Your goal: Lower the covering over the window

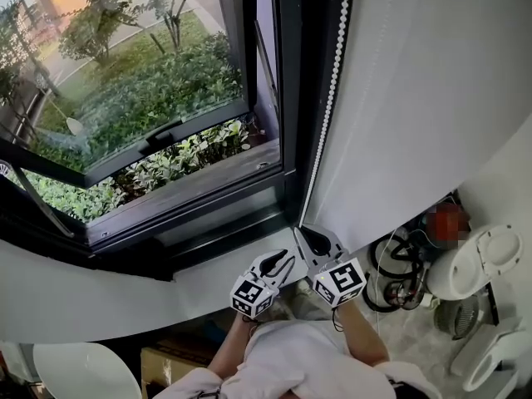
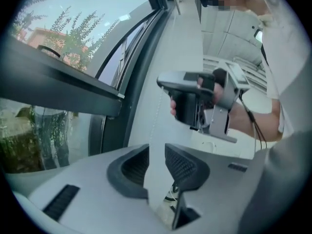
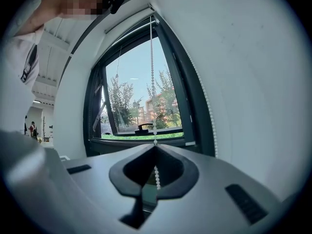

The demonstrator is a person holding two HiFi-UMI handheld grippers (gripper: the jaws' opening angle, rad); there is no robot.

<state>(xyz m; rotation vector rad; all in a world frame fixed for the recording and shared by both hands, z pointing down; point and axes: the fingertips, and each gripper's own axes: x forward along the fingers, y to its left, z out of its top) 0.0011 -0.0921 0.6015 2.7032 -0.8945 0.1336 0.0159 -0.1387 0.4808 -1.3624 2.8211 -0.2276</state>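
Note:
A white bead chain [image 1: 335, 73] hangs along the dark window frame [image 1: 287, 98] beside the white wall. My right gripper [image 1: 301, 233] is at its lower end, shut on the chain. In the right gripper view the beads [image 3: 156, 174] run up from between the closed jaws of the right gripper [image 3: 155, 147] across the window [image 3: 141, 101]. My left gripper [image 1: 287, 258] sits just left of it, open, and the left gripper view shows nothing between the jaws of this left gripper [image 2: 156, 155]. That view shows the right gripper [image 2: 195, 96] ahead. No covering shows over the glass.
The window sash [image 1: 150, 81] is tilted open outward, with a handle [image 1: 162, 135] on its lower rail. A white sill [image 1: 125, 298] runs below. Cables [image 1: 399, 273] and white appliances [image 1: 478, 264] lie at the right; a white round seat [image 1: 79, 372] and a box [image 1: 166, 360] at the bottom left.

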